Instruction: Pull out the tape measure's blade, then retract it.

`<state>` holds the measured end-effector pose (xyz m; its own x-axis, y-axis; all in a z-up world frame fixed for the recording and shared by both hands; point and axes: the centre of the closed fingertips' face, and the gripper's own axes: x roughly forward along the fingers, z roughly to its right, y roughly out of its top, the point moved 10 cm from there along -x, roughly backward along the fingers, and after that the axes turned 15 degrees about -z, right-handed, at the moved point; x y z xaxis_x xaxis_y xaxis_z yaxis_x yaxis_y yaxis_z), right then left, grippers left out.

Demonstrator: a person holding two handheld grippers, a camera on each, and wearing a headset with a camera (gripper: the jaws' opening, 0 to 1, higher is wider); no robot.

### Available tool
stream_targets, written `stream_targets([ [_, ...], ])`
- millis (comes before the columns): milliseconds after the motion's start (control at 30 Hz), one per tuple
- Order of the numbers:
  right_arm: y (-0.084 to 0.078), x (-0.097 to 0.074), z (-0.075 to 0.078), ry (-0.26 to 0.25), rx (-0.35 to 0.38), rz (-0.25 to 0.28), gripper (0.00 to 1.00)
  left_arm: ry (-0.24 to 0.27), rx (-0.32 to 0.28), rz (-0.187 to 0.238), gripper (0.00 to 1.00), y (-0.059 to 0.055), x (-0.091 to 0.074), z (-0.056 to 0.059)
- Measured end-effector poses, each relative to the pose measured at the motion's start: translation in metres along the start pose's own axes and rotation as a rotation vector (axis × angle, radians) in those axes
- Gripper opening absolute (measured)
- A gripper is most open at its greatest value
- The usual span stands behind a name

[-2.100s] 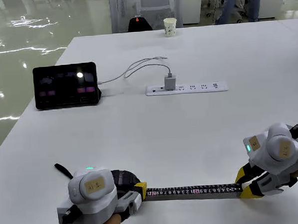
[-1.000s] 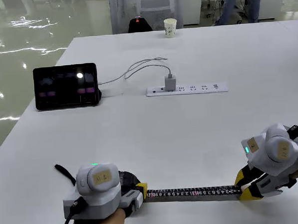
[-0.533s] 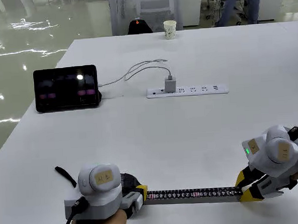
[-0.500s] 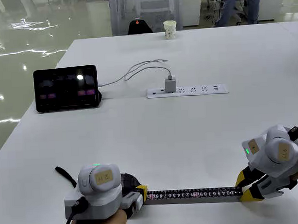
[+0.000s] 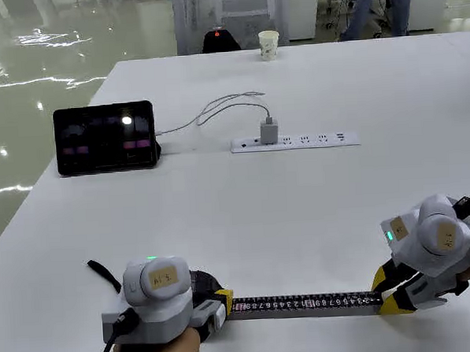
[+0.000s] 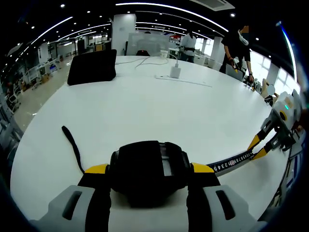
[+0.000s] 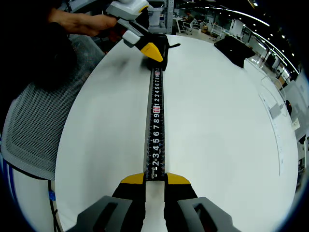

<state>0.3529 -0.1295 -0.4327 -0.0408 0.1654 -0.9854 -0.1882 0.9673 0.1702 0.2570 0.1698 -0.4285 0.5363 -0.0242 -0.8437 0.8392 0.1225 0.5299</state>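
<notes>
Tape measure (image 6: 147,162), black rounded case, at near edge of white worktop (image 5: 300,212) | dark blade (image 7: 155,116), white numerals, one red mark, drawn out straight between tools | left tool (image 6: 149,169) clamped on case | right tool (image 7: 154,178) pinching blade tip

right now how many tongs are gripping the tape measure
2. The left tongs clamp the tape measure's black case, near left in the head view; the right tongs pinch the tip of its blade, near right.

Barely anything — the left tool (image 5: 213,307) has edged slightly right.
</notes>
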Motion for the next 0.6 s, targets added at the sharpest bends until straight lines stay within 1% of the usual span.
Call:
stream_targets([
  [600, 0.0023, 0.0003, 0.0014, -0.002, -0.001, 0.004, 0.1, -0.01, -0.007, -0.001, 0.58, -0.0003, 0.0002, -0.0007],
])
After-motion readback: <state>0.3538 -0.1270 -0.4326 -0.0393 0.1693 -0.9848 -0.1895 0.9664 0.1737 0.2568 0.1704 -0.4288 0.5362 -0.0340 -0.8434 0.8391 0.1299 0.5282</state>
